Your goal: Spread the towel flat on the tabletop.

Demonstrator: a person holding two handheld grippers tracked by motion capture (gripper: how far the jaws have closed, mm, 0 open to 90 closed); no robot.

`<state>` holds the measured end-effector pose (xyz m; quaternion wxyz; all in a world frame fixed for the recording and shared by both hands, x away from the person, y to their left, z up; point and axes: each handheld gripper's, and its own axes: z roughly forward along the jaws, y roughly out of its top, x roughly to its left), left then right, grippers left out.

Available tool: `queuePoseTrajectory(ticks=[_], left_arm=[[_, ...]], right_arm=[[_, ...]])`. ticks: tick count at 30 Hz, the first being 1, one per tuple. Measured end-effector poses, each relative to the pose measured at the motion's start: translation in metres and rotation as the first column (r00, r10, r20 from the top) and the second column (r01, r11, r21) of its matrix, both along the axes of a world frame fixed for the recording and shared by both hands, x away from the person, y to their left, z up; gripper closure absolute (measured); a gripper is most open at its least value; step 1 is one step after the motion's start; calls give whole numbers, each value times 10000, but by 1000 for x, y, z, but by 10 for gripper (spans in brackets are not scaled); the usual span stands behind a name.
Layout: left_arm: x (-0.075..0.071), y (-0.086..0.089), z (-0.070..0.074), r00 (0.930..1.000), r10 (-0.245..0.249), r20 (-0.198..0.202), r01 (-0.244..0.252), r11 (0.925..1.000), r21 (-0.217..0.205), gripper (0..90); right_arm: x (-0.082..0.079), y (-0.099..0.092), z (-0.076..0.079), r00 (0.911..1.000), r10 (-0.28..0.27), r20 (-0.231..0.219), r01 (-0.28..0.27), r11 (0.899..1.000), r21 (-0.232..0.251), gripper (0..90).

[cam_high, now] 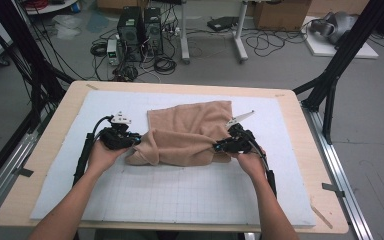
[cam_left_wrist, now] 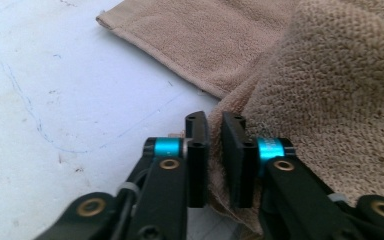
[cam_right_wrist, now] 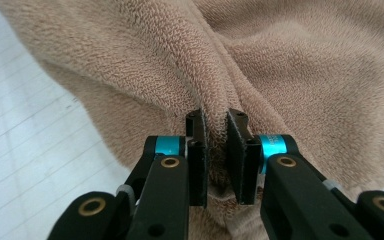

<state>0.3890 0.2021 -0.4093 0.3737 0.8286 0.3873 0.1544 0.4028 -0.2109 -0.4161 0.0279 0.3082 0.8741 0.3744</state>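
One tan terry-cloth towel (cam_high: pixel 190 132), half folded, lies mid-mat on the white gridded mat (cam_high: pixel 180 192) over a pale wooden table (cam_high: pixel 50 145), its near corners pinched by the left gripper (cam_high: pixel 136 141) and right gripper (cam_high: pixel 216 146), two computer towers (cam_high: pixel 140 32) standing behind.

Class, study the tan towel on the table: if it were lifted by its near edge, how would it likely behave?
The towel would probably sag and drape, since it already bunches in soft folds between the grippers. Its looped pile looks grippy, so it is unlikely to slip. It seems light for its bulk, and should neither roll nor break.
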Motion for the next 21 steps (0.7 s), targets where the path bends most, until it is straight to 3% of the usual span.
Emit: queuePoseTrajectory(ticks=[4, 6, 10, 15, 17, 19, 21], left_arm=[[-9, 18, 18, 9990, 274, 351, -242, 9957, -892, 655], [-17, 24, 28, 9978, 391, 539, -328, 9930, -1138, 625], [-37, 23, 44, 9961, 72, 884, 14, 9953, -970, 579], [-63, 10, 55, 9929, -448, 1100, 587, 9902, -1267, 523], [-72, 0, 54, 9908, -811, 1080, 962, 9850, -1432, 525], [-80, -13, 46, 9887, -1211, 882, 1310, 9845, -1166, 524], [-81, -24, 33, 9864, -1555, 533, 1586, 9856, -593, 520]], right_arm=[[-8, -7, 13, 9990, -62, 449, 45, 9993, 375, 729], [-15, -11, 22, 9979, -98, 643, 55, 9978, 668, 681], [-33, -17, 39, 9928, -162, 1188, 77, 9974, 716, 632], [-59, -15, 51, 9831, 109, 1828, -253, 9968, 763, 638], [-70, -9, 48, 9800, 415, 1946, -582, 9950, 808, 648], [-78, 1, 39, 9768, 795, 1987, -947, 9932, 683, 649], [-84, 11, 28, 9756, 985, 1962, -1106, 9925, 513, 622]])
